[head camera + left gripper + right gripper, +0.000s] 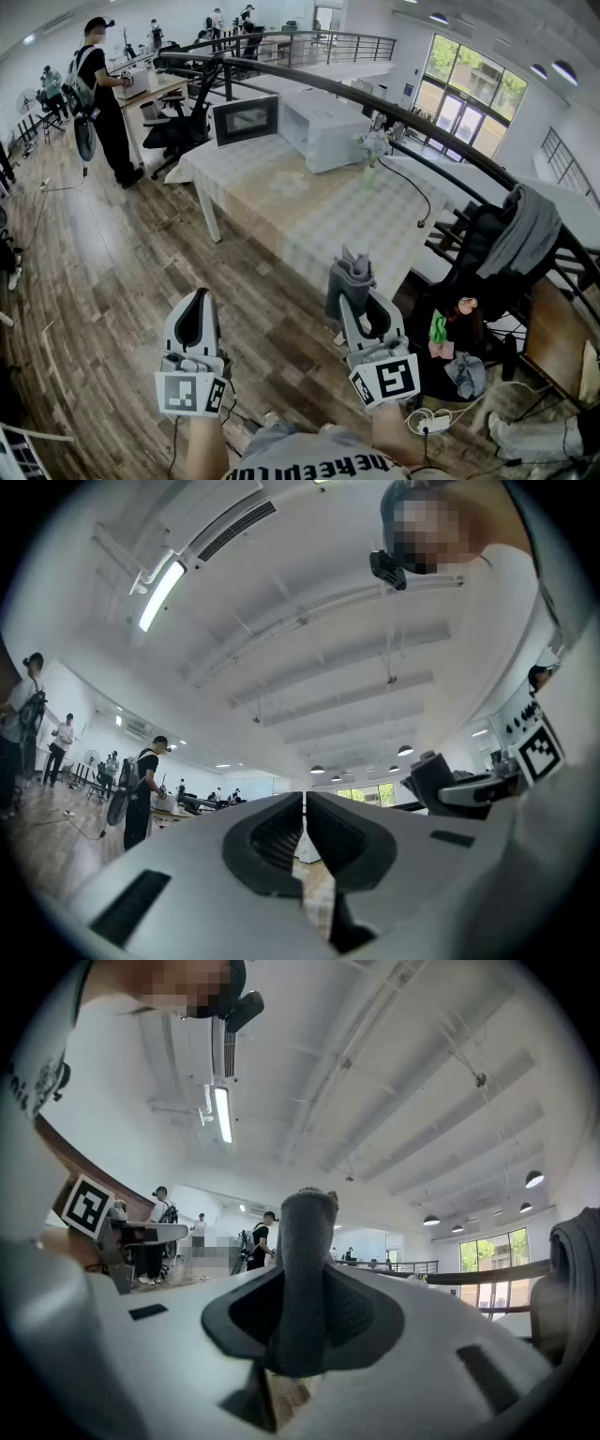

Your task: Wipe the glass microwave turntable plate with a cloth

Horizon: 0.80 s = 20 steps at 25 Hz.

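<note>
My right gripper is shut on a grey cloth, which stands up folded between the jaws. In the right gripper view the cloth fills the gap of that gripper and sticks out past the tips. My left gripper is shut with nothing in it; its jaws meet in the left gripper view. Both are held over the wooden floor, short of the table. A white microwave stands on the table's far side with its door swung open. No glass plate shows in any view.
A small vase of flowers and a black cable are on the table. A chair draped with clothes stands at the right by the railing. A person stands at the far left. Cables and a power strip lie by my feet.
</note>
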Available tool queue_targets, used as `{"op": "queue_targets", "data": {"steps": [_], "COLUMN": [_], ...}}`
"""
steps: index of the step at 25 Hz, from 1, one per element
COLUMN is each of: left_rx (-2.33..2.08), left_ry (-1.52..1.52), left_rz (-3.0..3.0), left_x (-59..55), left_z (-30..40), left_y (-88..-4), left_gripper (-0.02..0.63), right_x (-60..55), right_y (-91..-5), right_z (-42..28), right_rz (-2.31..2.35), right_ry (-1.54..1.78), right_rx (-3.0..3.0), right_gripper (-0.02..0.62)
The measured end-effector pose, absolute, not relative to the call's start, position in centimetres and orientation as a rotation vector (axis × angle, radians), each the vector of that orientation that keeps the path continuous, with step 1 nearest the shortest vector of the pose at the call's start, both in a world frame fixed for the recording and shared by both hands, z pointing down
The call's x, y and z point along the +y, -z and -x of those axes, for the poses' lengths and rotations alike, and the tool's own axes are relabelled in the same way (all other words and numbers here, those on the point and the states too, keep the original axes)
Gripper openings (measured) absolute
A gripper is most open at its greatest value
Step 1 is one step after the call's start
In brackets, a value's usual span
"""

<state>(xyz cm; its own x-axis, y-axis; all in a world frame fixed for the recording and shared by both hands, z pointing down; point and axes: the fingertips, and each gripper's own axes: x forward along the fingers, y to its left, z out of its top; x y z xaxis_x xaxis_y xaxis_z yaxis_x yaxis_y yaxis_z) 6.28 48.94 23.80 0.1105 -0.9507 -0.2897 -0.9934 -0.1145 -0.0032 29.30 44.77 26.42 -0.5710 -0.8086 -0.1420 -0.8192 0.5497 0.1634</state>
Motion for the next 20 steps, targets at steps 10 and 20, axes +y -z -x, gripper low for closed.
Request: {"op": "queue_targets", "data": {"steps": [10,20], "left_rx": [1.96,1.932], "left_ry": [-0.325,-0.316], "left_rz": [2.19,2.232], "left_x": [48.5,47.4], "left_z": [-6.1,-4.4], "left_y": [-24.2,-25.6], "left_gripper": [0.012,0.012], "right_x": [44.0,43.5], "right_y": [-26.7,-27.7], "right_z": [-28.5,-26.8], "right_rz": [1.41,1.431], "right_ry": [-0.293,-0.254], "right_rx": [2.726,2.69], "right_gripper": [0.101,0.104]}}
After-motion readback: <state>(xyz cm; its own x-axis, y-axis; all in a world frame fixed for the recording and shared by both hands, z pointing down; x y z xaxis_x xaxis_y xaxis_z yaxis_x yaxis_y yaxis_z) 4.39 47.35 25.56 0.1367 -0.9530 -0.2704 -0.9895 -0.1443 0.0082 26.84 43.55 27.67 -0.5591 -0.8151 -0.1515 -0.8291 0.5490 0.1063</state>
